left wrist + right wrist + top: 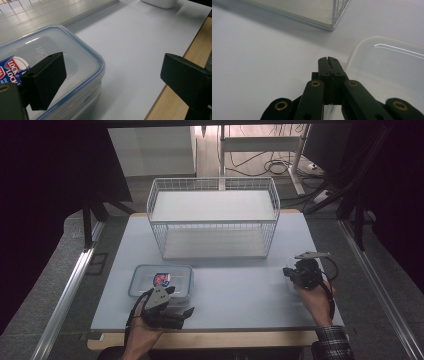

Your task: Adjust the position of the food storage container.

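Nothing is gripped yet. Left gripper [112, 75] jaws are held wide open, lidded box [50, 62] under the left jaw. Right gripper [329, 61] jaws are shut, empty, clear tub [387, 75] just beside. Both likely still to be moved to basket [214, 220].

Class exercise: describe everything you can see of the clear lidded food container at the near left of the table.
The food container is a shallow, rounded-corner rectangular box of clear plastic, closed by a clear lid with a blue seal line round its rim and a red, white and blue brand sticker. It lies flat on the pale blue table top, near the front edge, in front of the white wire basket. The left gripper stands open around its near corner, not pressing it.
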`<state>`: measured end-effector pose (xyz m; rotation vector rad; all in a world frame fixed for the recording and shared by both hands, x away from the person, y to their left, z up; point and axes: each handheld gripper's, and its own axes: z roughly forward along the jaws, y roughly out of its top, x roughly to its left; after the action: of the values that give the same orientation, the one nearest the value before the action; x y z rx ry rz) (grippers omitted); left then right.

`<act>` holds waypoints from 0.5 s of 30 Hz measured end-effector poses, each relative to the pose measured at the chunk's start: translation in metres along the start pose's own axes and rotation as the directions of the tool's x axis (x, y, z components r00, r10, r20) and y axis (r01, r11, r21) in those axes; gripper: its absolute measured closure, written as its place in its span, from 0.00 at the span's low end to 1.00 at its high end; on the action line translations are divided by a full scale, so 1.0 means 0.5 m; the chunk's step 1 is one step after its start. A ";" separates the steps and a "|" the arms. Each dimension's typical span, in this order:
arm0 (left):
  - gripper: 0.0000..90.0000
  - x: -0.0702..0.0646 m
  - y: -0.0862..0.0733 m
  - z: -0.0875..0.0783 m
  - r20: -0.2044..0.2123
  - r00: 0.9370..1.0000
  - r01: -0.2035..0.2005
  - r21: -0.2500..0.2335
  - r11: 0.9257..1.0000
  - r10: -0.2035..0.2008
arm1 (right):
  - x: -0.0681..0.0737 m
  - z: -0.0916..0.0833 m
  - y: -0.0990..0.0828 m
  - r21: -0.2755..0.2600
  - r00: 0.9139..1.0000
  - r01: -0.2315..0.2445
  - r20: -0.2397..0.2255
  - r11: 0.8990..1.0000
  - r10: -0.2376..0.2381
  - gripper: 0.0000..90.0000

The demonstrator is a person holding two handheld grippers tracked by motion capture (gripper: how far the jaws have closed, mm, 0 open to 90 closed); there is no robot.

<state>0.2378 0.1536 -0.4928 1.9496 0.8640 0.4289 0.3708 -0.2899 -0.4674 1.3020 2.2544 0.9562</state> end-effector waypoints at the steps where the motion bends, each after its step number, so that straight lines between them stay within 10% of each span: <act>1: 0.08 0.001 0.001 -0.001 0.001 1.000 0.008 -0.003 1.000 -0.008 | -0.002 -0.001 -0.001 -0.002 1.000 0.000 0.006 1.000 0.000 0.99; 15: 0.43 0.058 0.020 -0.050 -0.081 0.995 0.057 0.028 0.998 -0.055 | 0.030 -0.018 -0.005 -0.048 0.996 0.061 -0.064 0.997 -0.064 0.97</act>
<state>0.2467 0.1868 -0.4729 1.9420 0.9797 0.4661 0.3562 -0.2813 -0.4624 1.1895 2.2936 1.0367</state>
